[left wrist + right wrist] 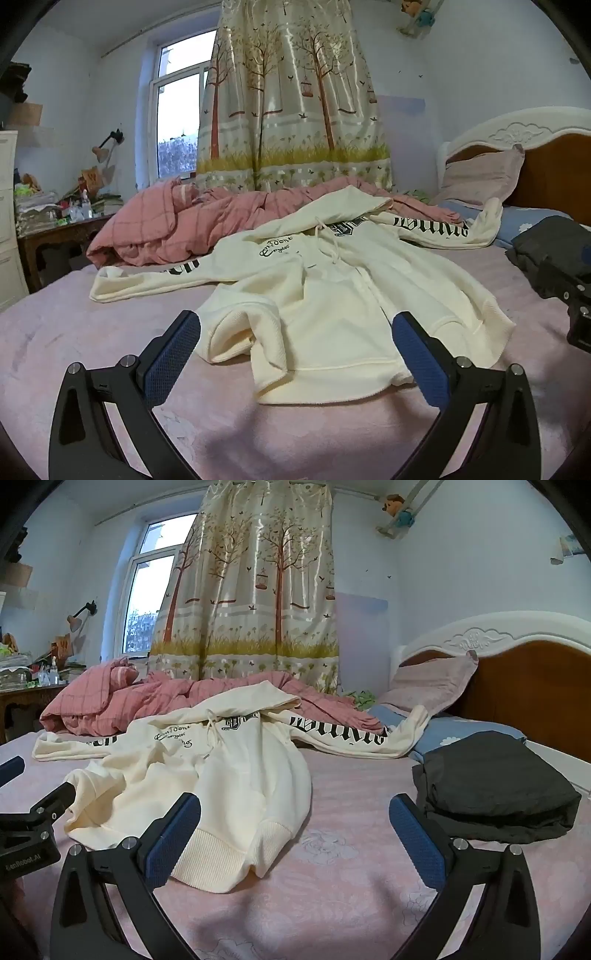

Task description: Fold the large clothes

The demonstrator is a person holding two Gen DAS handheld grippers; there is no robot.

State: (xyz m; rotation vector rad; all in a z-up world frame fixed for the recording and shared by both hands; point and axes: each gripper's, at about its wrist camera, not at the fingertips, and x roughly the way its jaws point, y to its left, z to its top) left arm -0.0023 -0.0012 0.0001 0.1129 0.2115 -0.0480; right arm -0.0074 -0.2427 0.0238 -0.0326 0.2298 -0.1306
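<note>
Left claw (295, 345): I am holding it wide apart just above the pink bedsheet (74, 350), gripping nothing; the blue pads (173, 354) are flanking the near hem of the hoodie without touching it.
Right claw (295, 829): I am keeping it spread wide as well, with nothing between the pads (417, 838); the ribbed hem corner of the hoodie is lying just beside its left finger.
Hoodie (332, 280): the cream hoodie is lying unfolded and rumpled on the bed, hem towards me, hood towards the far side; the near hem is curling up at the left corner.
Sleeves: both are stretching outwards, each bearing black lettering; the right sleeve (354, 738) is reaching towards the pillows.
Drawstrings (334, 243): they are trailing down the chest.
Dark garment (495, 782): a folded black piece is resting on the bed to the right of the hoodie, well apart from it.
Pink quilt (166, 229): it is lying bunched behind the hoodie.
Pillows (432, 683): they are leaning against the headboard (517, 679).
Curtain (295, 103): a tree-printed curtain is hanging beside the window (177, 122).
</note>
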